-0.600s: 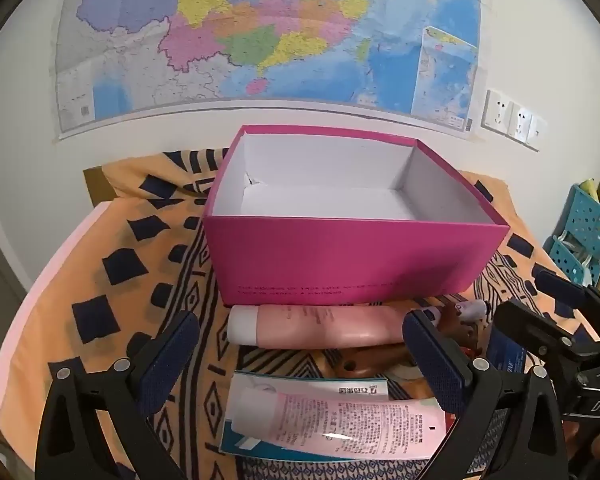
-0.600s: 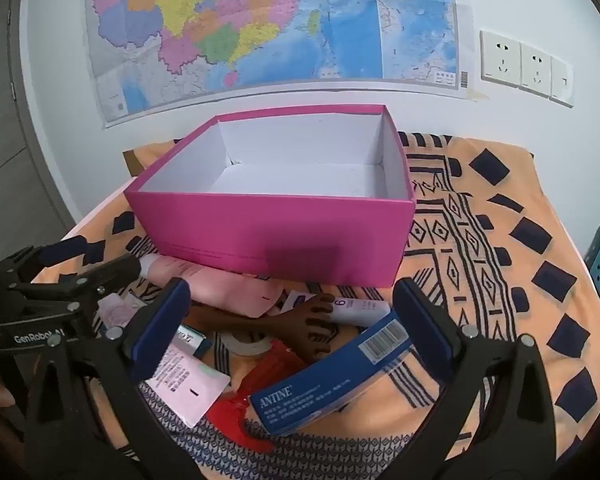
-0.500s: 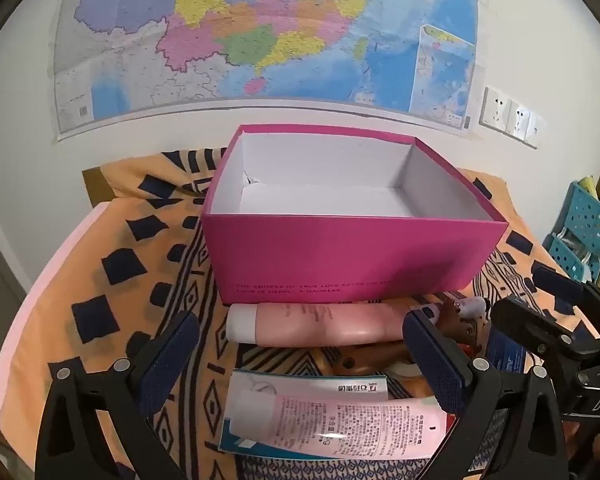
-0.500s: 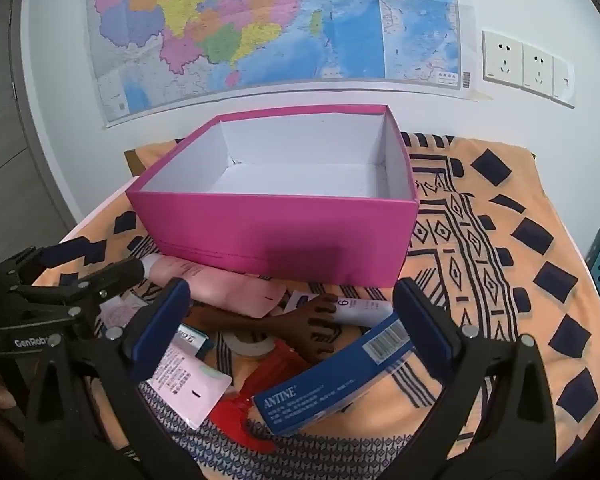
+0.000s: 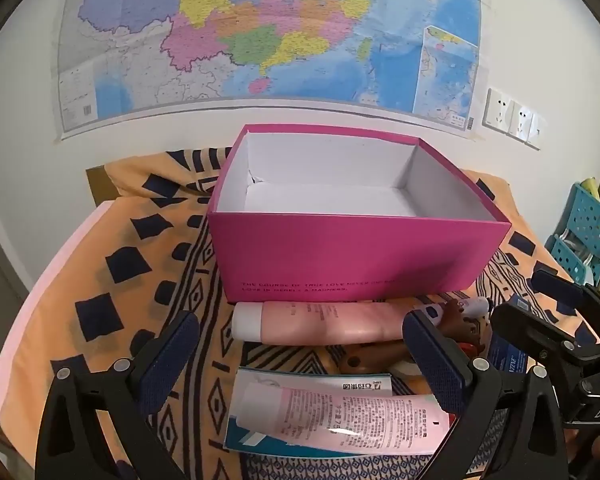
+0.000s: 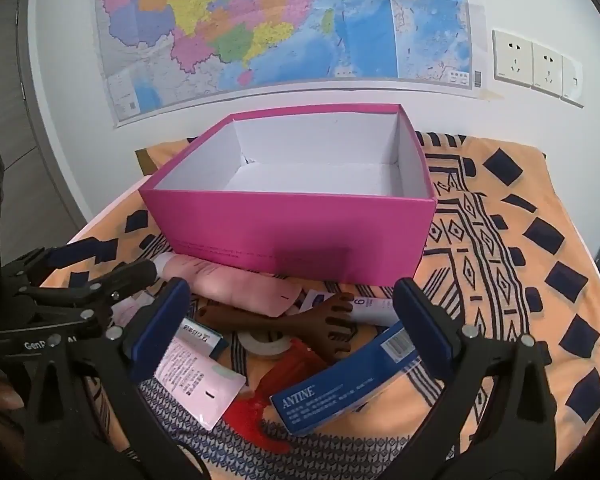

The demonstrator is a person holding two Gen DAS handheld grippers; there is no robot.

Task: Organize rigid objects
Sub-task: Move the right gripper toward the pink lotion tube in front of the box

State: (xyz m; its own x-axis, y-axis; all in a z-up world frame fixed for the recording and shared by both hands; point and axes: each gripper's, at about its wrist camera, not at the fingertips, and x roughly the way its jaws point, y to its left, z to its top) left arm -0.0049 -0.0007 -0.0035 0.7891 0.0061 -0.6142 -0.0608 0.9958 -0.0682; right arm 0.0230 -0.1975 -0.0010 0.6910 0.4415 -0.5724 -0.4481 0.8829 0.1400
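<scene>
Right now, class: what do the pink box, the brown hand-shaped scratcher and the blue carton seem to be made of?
Pink box: likely cardboard, matte, with thin straight walls and a white paper-like lining.
Scratcher: wood or brown plastic; its smooth, dull surface leaves that open.
Blue carton: thin printed card, slightly glossy, with folded edges and a barcode.

— What is seen at twelve o'clock?
— Matt pink cardboard box (image 5: 340, 256) on patterned woven cloth (image 6: 500, 248).
— At six o'clock?
— Glossy plastic tube (image 5: 340, 416); smooth blue carton (image 6: 344, 388); brown wooden comb (image 6: 300, 324).
</scene>
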